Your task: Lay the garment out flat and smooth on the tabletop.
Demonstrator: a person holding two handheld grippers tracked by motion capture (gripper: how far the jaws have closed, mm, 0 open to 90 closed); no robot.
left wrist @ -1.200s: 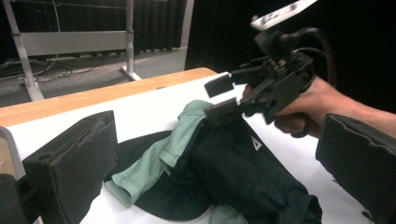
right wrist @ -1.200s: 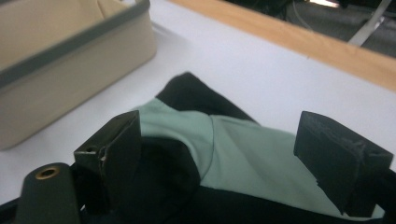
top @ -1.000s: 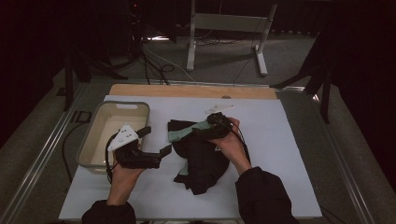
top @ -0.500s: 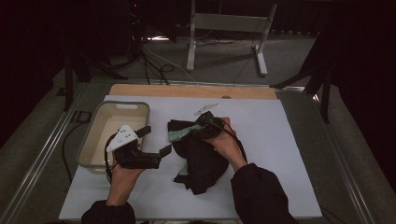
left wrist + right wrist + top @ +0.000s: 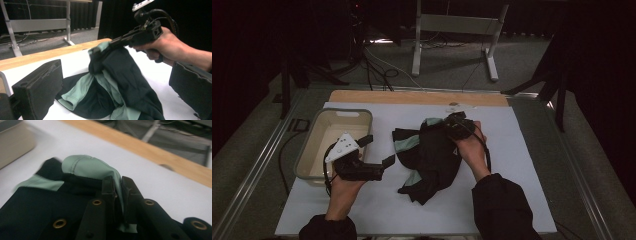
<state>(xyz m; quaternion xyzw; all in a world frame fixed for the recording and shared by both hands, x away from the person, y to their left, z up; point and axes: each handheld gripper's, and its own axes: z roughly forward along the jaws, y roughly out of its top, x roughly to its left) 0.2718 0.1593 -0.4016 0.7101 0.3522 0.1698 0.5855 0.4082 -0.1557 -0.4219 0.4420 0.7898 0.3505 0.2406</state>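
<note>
Right gripper view: the crumpled black-and-mint cloth garment is pinched by the right gripper; the left gripper, spread, should take another edge

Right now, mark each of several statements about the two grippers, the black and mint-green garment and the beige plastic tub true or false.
1. The right gripper is shut on a mint-green fold of the black and mint-green garment. True.
2. The left gripper is clamped on the garment. False: its jaws stand open, apart from the cloth.
3. The garment lies inside the beige plastic tub. False: it lies on the white table cover.
4. The tub sits beside the left gripper. True.
</note>
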